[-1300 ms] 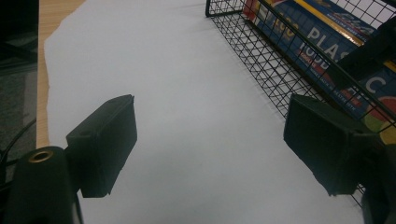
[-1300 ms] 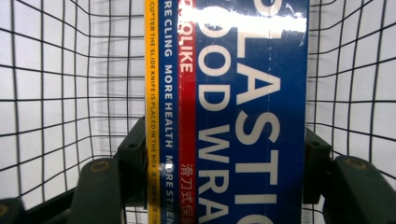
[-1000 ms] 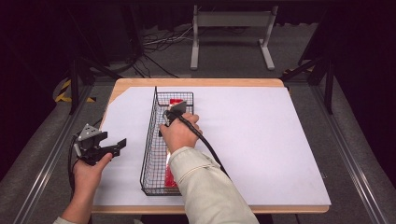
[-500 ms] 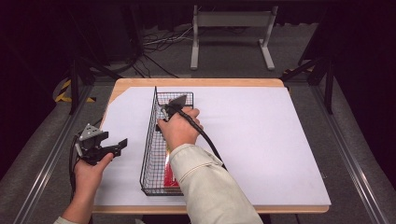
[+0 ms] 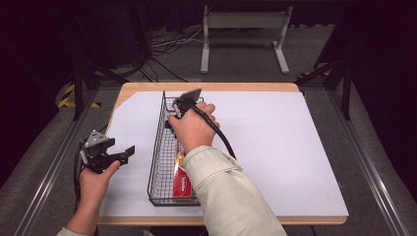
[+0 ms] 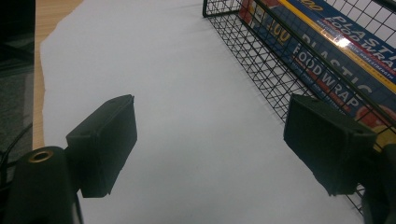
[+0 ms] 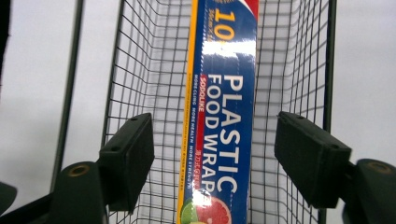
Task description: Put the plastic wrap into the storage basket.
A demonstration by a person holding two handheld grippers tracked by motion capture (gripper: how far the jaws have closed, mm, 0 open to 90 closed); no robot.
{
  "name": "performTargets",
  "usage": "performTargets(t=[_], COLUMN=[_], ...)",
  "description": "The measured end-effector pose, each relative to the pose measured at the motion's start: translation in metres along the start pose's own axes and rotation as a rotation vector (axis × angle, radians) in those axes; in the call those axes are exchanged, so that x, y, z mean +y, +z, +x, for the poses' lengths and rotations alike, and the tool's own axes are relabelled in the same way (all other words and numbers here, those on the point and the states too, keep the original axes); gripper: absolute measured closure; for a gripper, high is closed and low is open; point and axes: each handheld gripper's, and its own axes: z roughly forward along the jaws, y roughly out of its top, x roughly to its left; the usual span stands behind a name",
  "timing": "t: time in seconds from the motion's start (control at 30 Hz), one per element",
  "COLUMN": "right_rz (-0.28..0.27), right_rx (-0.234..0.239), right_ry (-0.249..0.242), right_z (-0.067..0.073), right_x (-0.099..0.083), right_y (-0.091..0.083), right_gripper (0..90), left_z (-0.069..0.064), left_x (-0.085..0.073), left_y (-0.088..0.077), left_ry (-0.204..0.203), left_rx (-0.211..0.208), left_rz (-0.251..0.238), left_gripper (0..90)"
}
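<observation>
Below the right hand-held gripper (image 5: 172,120), a long box of plastic food wrap (image 7: 219,116) lies lengthwise on the floor of a black wire basket (image 5: 158,147), and in the right gripper view the box runs up the middle of the gap between the two black jaws, which stand wide apart and touch neither the box nor the mesh. The box is blue with a yellow edge stripe, white lettering and a citrus slice printed at its near end. From the high view this hand-held gripper hangs over the far half of the basket, its cable trailing back over the person's right hand (image 5: 193,129) and pale sleeve (image 5: 221,191), with the red near end of the box visible through the wire beside that sleeve. To the left of the basket, the left hand-held gripper (image 5: 129,150) is held just above the white sheet (image 5: 275,142) that covers the wooden table (image 5: 236,87), its jaws also spread wide with nothing between them. In the left gripper view the basket's side wall sits just beyond the right-hand jaw, with the box lying behind the mesh and bare white sheet ahead between the jaws.
</observation>
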Motion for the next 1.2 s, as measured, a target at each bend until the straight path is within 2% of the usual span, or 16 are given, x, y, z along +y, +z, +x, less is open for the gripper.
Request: performTargets(t=[0.1,0.23,0.3,0.43,0.47,0.57,0.6,0.7,0.8,0.83,0.87,1.07,1.13,1.2], right_rz=[-0.022,-0.061,-0.086,-0.151,-0.151,-0.198,-0.203,-0.236,-0.263,-0.281,-0.291,-0.303,-0.299,-0.3], right_rx=[0.003,0.037,0.063,0.109,0.109,0.137,0.143,0.162,0.178,0.193,0.195,0.204,0.22,0.232], right_ry=[-0.017,-0.036,-0.082,-0.135,-0.135,-0.167,-0.164,-0.214,-0.236,-0.263,-0.268,-0.291,-0.31,-0.322], right_z=[-0.002,-0.008,-0.012,-0.024,-0.024,-0.036,-0.039,-0.048,-0.056,-0.066,-0.07,-0.088,-0.099,-0.103], right_x=[0.001,0.003,0.004,0.004,0.004,0.003,0.002,0.001,0.001,-0.001,-0.001,-0.006,-0.009,-0.01], right_y=[-0.002,-0.011,-0.014,-0.022,-0.022,-0.028,-0.03,-0.037,-0.043,-0.049,-0.052,-0.059,-0.065,-0.068], right_gripper=[27.0,25.4,24.6,23.9,23.9,23.9,23.9,23.6,23.4,23.1,23.1,22.6,21.4,21.4], left_z=[-0.001,-0.001,-0.001,-0.001,-0.001,-0.002,-0.002,-0.003,-0.004,-0.004,-0.004,-0.004,-0.004,-0.003], left_x=[0.0,0.001,0.002,0.003,0.003,0.004,0.004,0.005,0.005,0.005,0.005,0.004,0.004,0.004], left_y=[0.001,0.003,0.004,0.005,0.005,0.008,0.008,0.01,0.01,0.01,0.01,0.012,0.011,0.011], left_ry=[-0.008,0.001,-0.001,0.007,0.007,0.011,0.01,0.018,0.018,0.019,0.017,0.017,0.019,0.021], left_rx=[-0.003,-0.004,-0.008,-0.01,-0.01,-0.016,-0.016,-0.021,-0.022,-0.021,-0.024,-0.03,-0.03,-0.026], left_rz=[0.002,0.006,0.002,0.003,0.003,0.0,0.004,0.009,0.008,0.005,0.009,0.011,0.006,0.008], left_gripper=[17.9,17.9,17.9,17.9,17.9,17.9,17.9,17.9,17.9,17.8,17.8,17.7,17.7,17.7])
